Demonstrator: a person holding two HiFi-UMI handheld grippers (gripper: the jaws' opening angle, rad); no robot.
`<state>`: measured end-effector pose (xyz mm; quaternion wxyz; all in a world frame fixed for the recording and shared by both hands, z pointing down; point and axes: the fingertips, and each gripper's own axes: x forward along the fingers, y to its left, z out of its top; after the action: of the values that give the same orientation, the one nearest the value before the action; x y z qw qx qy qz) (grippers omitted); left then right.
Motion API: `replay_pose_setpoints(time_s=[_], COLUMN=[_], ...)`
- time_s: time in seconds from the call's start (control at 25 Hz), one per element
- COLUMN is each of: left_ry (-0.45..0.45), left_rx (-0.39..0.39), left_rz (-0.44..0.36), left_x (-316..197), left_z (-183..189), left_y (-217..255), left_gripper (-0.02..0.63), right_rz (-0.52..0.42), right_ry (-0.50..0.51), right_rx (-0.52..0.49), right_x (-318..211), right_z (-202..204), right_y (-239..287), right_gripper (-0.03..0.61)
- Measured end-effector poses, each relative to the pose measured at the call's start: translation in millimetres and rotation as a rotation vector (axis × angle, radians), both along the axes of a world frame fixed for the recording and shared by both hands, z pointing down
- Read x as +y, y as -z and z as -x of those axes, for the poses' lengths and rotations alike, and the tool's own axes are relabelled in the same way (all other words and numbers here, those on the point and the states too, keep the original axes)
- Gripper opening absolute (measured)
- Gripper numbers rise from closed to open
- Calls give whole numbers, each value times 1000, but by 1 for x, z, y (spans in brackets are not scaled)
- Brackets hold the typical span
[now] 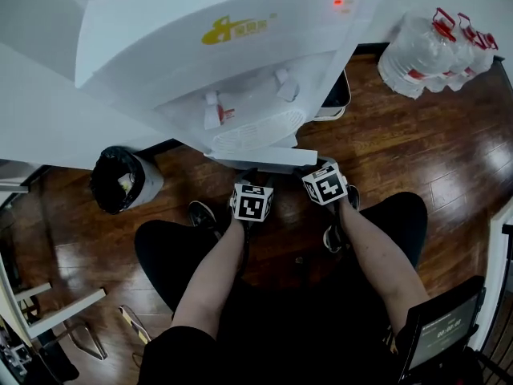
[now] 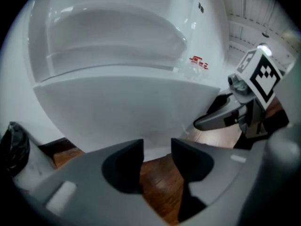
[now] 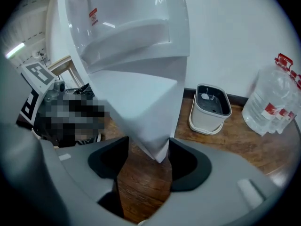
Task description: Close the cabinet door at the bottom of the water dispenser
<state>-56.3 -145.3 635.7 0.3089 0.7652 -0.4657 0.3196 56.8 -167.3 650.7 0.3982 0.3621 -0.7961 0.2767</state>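
water dispenser point(image 1: 224, 22) fills top centre of head view; cabinet door point(image 1: 256, 156) stands ajar at its base, mid-frame; looks light, rigid, slick, so push flat near free edge, no pinch; right gripper point(image 3: 143, 157) jaws wide, door corner between, unclamped; left gripper point(image 2: 156, 157) jaws partly apart, empty

Our head view looks steeply down over the water dispenser point(image 1: 232, 46) onto the wooden floor point(image 1: 417, 143). The left gripper view sits low, very near the dispenser's white front. The right gripper view, equally near, faces its lower corner and the wall. Head and right gripper views share the water bottles point(image 1: 437, 46) and white bin point(image 1: 337, 95) by the floor's far edge.
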Motion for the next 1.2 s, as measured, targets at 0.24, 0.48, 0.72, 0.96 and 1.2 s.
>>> replay_pose_setpoints(time_s=[0.24, 0.48, 0.72, 0.96, 1.2], left_ry=[-10, 79, 152, 154, 121], left_rx=[20, -51, -77, -63, -56], left_rz=[-92, -157, -205, -191, -185], left_x=[-19, -32, -41, -46, -50], left_z=[-11, -3, 1, 0, -10], left_y=[10, 8, 8, 8, 8], left_gripper=[199, 196, 158, 158, 158], right_rz=[-46, -111, -164, -175, -186], right_ry=[16, 4, -6, 4, 3], right_rx=[26, 30, 39, 55, 57], right_x=[-23, -38, -50, -60, -67], right_z=[-2, 1, 2, 3, 6], right_y=[5, 11, 15, 18, 23], right_gripper=[262, 259, 244, 239, 238])
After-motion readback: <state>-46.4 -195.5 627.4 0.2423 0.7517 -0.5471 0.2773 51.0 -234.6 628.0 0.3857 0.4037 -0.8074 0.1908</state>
